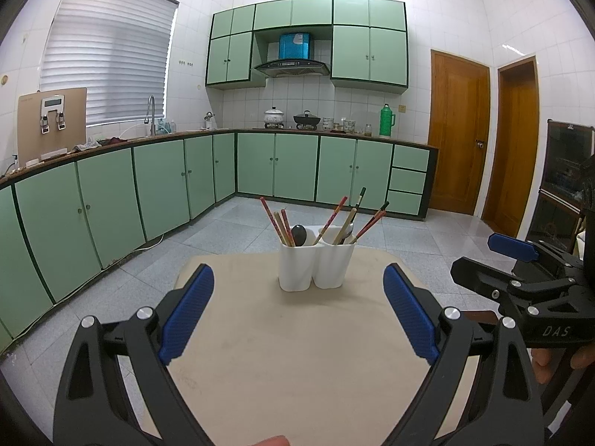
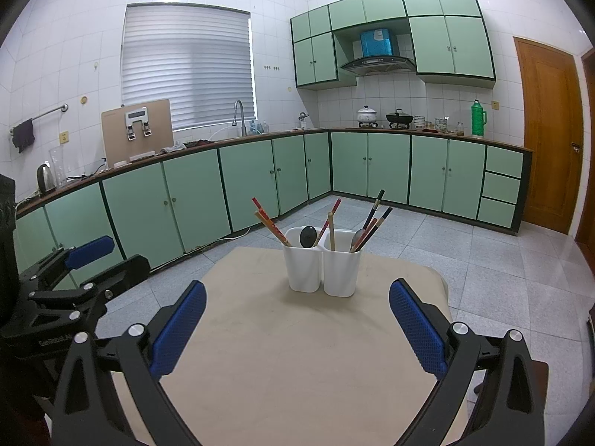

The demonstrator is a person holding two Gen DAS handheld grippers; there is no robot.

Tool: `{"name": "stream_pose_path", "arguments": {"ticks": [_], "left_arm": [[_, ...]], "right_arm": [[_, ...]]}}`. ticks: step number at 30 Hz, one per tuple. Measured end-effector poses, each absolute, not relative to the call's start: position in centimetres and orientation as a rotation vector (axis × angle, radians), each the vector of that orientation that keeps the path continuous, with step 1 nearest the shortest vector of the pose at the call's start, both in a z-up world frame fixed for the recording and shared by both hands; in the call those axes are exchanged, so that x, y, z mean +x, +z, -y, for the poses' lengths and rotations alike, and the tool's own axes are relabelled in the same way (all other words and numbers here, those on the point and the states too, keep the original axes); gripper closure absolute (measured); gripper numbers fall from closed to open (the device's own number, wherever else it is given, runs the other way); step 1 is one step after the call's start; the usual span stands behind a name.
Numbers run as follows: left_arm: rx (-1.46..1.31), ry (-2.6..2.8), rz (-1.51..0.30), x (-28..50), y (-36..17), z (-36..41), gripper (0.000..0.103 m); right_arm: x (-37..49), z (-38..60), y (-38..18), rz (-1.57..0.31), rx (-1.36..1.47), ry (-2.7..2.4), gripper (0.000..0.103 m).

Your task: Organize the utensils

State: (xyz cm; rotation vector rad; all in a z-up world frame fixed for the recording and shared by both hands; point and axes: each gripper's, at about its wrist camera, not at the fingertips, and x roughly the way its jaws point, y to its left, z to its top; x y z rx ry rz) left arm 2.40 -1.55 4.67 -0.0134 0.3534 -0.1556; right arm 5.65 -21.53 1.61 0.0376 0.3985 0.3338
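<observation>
Utensil-filled white holders [image 2: 322, 271] between parted jaws

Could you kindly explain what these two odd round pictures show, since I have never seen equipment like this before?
A person holds two handheld grippers, each with a fisheye camera looking along its blue-padded fingers. One picture comes from the left gripper, the other from the right gripper; each also catches the other at its edge. Both are open and hold nothing. Ahead, on a beige table, stand two white cups side by side, holding chopsticks, a dark spoon and a metal spoon. Behind is a kitchen with green cabinets.
</observation>
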Motion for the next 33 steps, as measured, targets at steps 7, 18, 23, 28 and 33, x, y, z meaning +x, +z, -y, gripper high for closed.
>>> {"name": "stream_pose_path", "arguments": {"ticks": [7, 18, 23, 28, 33], "left_arm": [[-0.013, -0.156, -0.354, 2.38, 4.67, 1.53, 0.013], [-0.01, -0.157, -0.358, 2.38, 4.92, 1.43, 0.013], [-0.01, -0.157, -0.358, 2.39, 4.95, 1.44, 0.013], [-0.013, -0.157, -0.359, 2.43, 5.03, 1.39, 0.013], [-0.017, -0.158, -0.364, 2.52, 4.93, 1.38, 0.013]], "right_arm": [[5.67, 21.46, 1.65, -0.399, 0.038, 0.335, 0.006], [5.72, 21.42, 1.75, -0.4, 0.038, 0.335, 0.006], [5.73, 21.45, 1.75, -0.401, 0.039, 0.335, 0.006], [5.76, 21.42, 1.78, -0.402, 0.039, 0.334, 0.006], [5.9, 21.42, 1.81, -0.405, 0.038, 0.334, 0.006]]}}
